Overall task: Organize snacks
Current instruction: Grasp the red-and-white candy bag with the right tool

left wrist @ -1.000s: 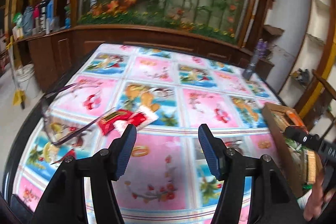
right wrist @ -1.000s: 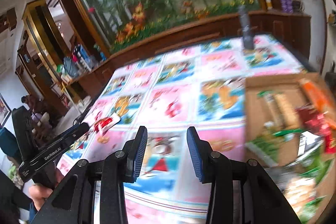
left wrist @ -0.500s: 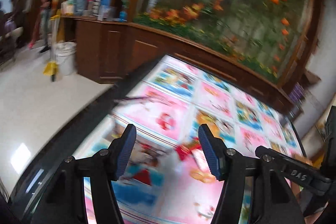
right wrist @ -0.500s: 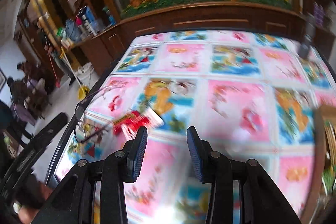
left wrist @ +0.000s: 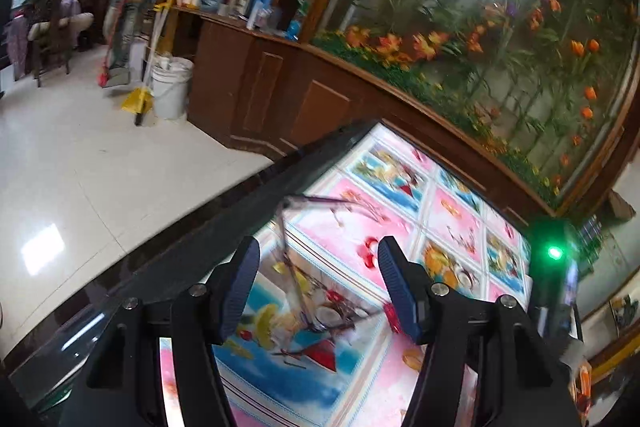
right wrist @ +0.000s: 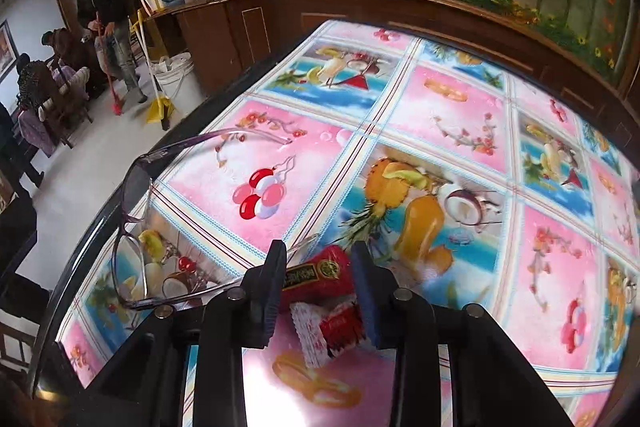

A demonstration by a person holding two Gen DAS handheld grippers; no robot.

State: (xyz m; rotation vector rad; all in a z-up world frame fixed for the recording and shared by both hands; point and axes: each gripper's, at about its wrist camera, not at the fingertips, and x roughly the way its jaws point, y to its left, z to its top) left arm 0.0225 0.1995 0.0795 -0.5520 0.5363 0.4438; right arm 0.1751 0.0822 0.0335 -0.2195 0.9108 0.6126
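A red snack packet (right wrist: 316, 273) lies on the fruit-print tablecloth (right wrist: 440, 131), with a second red-and-white packet (right wrist: 340, 327) just below it. My right gripper (right wrist: 318, 249) points down over them. Its jaws are closing with the upper packet between the pads, and no firm press shows. In the left wrist view my left gripper (left wrist: 319, 245) stands open and empty above the table's left corner. A sliver of the red packet (left wrist: 391, 313) shows beside its right finger.
Purple-framed glasses (right wrist: 132, 195) lie unfolded on the cloth just left of the packets, also in the left wrist view as glasses (left wrist: 298, 287). Beyond the table's dark edge (left wrist: 200, 251) is tiled floor with a white bucket (left wrist: 170, 91), a wooden cabinet (right wrist: 224, 39) and people at the far left.
My right gripper has swung left from the snack box to the red packets and its jaws have narrowed. The left gripper has swung left and rolled toward the table's corner, still open.
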